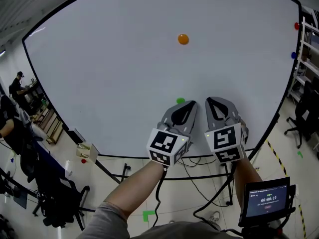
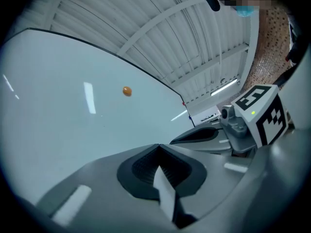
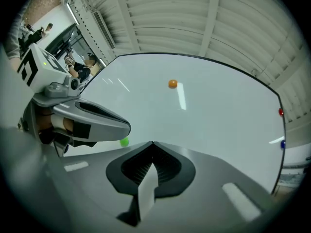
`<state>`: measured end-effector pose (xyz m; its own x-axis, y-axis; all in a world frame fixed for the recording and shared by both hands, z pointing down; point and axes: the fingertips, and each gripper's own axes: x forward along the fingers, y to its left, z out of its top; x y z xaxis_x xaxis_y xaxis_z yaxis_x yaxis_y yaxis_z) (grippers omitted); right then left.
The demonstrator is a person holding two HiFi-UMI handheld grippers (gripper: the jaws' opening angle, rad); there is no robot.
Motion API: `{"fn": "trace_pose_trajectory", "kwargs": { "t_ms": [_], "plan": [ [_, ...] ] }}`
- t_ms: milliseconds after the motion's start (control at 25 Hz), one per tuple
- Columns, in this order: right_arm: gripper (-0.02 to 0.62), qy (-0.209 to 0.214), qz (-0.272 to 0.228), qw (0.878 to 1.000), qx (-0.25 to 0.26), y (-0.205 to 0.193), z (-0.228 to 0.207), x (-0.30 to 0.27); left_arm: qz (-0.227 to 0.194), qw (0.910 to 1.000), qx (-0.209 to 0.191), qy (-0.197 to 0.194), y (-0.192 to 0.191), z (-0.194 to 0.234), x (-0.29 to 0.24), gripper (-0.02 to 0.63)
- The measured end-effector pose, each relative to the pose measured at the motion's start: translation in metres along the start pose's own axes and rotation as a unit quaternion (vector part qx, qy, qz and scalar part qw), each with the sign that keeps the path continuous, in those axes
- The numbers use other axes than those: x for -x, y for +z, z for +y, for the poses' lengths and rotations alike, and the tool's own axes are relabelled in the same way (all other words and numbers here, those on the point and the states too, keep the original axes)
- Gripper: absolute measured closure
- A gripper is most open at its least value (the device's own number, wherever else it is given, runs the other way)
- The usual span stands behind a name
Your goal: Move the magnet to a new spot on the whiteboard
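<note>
Left gripper (image 1: 191, 105) and right gripper (image 1: 210, 102) hover at the whiteboard's (image 1: 114, 78) bottom edge, jaws clenched on nothing. The orange magnet (image 1: 183, 39) sits near the top edge, not held. Whether it has been moved yet is unclear.

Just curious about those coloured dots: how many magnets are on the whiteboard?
4: orange magnet high in the middle, green magnet low, beside the left gripper tip, red magnet and blue magnet at the right edge. Others may be hidden.
</note>
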<state>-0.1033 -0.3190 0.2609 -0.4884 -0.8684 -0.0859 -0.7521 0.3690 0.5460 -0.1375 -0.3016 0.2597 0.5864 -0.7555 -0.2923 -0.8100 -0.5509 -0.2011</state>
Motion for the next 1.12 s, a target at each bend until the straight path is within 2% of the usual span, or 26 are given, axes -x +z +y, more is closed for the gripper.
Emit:
{"fn": "trace_pose_trajectory", "kwargs": {
  "t_ms": [200, 320, 600, 720, 840, 1120],
  "plan": [
    [0.588, 0.037, 0.031, 0.999, -0.012, -0.015, 0.077, -0.045, 0.039, 0.9988, 0.015, 0.027, -0.044, 0.057, 0.039, 0.604],
    [0.588, 0.052, 0.049, 0.997, -0.021, -0.028, 0.106, -0.071, 0.063, 0.9971, 0.024, 0.035, -0.07, 0.081, 0.048, 0.604],
    [0.584, 0.04, 0.049, 0.998, -0.026, -0.034, 0.106, -0.075, 0.074, 0.9962, 0.021, 0.041, -0.075, 0.085, 0.049, 0.604],
    [0.483, 0.036, 0.04, 0.998, -0.018, -0.028, 0.105, -0.078, 0.067, 0.9967, 0.019, 0.04, -0.072, 0.084, 0.048, 0.604],
    [0.415, 0.029, 0.037, 0.999, -0.007, -0.023, 0.102, -0.081, 0.063, 0.997, 0.019, 0.041, -0.069, 0.084, 0.046, 0.604],
    [0.405, 0.007, 0.04, 0.999, 0.011, -0.02, 0.093, -0.087, 0.057, 0.9974, 0.021, 0.04, -0.063, 0.083, 0.042, 0.604]
  ]
}}
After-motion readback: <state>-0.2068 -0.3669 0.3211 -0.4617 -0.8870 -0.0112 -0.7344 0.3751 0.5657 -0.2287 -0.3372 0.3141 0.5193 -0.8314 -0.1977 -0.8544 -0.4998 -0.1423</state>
